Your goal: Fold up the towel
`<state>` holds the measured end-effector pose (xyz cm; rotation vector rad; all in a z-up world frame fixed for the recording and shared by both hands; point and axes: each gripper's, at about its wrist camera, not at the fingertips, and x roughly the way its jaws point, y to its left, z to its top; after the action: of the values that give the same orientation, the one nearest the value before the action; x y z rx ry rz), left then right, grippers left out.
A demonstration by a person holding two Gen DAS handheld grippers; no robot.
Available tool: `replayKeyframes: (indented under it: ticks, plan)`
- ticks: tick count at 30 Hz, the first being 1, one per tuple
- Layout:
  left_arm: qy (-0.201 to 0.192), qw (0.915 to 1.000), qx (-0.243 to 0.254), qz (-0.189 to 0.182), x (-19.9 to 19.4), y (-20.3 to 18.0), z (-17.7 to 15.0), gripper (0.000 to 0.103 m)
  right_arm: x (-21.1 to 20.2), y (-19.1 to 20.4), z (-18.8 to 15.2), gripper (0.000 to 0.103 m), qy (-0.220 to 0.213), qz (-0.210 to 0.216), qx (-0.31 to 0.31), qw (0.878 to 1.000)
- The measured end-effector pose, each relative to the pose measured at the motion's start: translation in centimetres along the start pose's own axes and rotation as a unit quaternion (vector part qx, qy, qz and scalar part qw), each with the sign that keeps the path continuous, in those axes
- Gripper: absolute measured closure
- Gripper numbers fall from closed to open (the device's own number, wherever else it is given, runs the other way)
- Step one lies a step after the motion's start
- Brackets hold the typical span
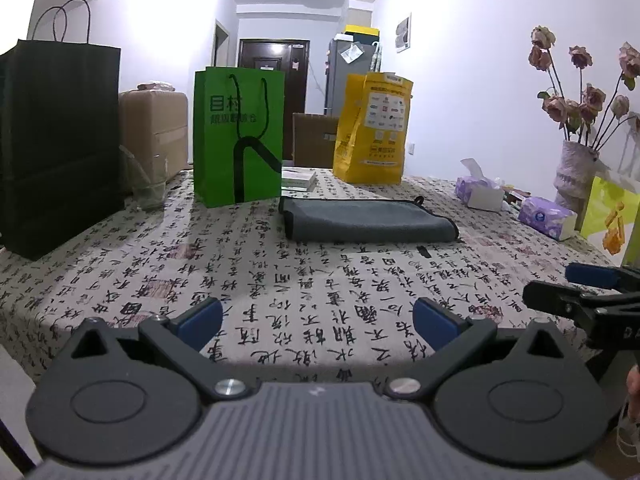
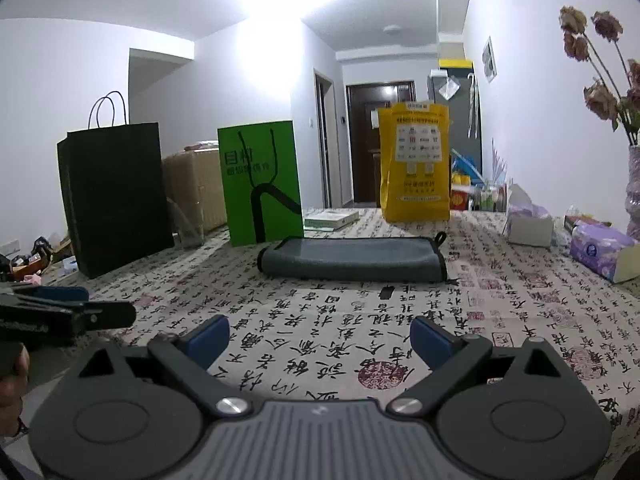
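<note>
A grey towel (image 1: 370, 220) lies folded into a long flat strip on the patterned tablecloth, with a small black hanging loop at its far right corner. It also shows in the right wrist view (image 2: 352, 260). My left gripper (image 1: 318, 320) is open and empty, low over the cloth, well short of the towel. My right gripper (image 2: 320, 336) is open and empty too, likewise short of the towel. The right gripper shows at the right edge of the left wrist view (image 1: 592, 292). The left gripper shows at the left edge of the right wrist view (image 2: 68, 312).
Behind the towel stand a black paper bag (image 1: 60, 144), a green bag (image 1: 238, 136) and a yellow bag (image 1: 372, 128). A clear glass (image 1: 148, 180) and a book (image 1: 298, 179) sit nearby. Tissue packs (image 1: 548, 216) and a vase of dried roses (image 1: 576, 172) are at the right.
</note>
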<state>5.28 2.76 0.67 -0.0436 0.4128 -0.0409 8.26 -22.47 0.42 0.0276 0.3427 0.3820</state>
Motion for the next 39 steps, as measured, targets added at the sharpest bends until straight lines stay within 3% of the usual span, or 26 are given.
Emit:
replayKeyframes:
  ticks: [13, 39]
  plan:
    - [-0.003, 0.9999, 0.016, -0.002, -0.6, -0.8, -0.8, 0.0, -1.8, -0.1, -3.1, 0.006, 0.008, 0.004, 0.007, 1.0]
    - [-0.012, 0.9986, 0.049, -0.02, -2.4, -0.4, -3.2, 0.0, -4.2, 0.6, -3.2, 0.005, 0.007, 0.006, 0.002, 1.0]
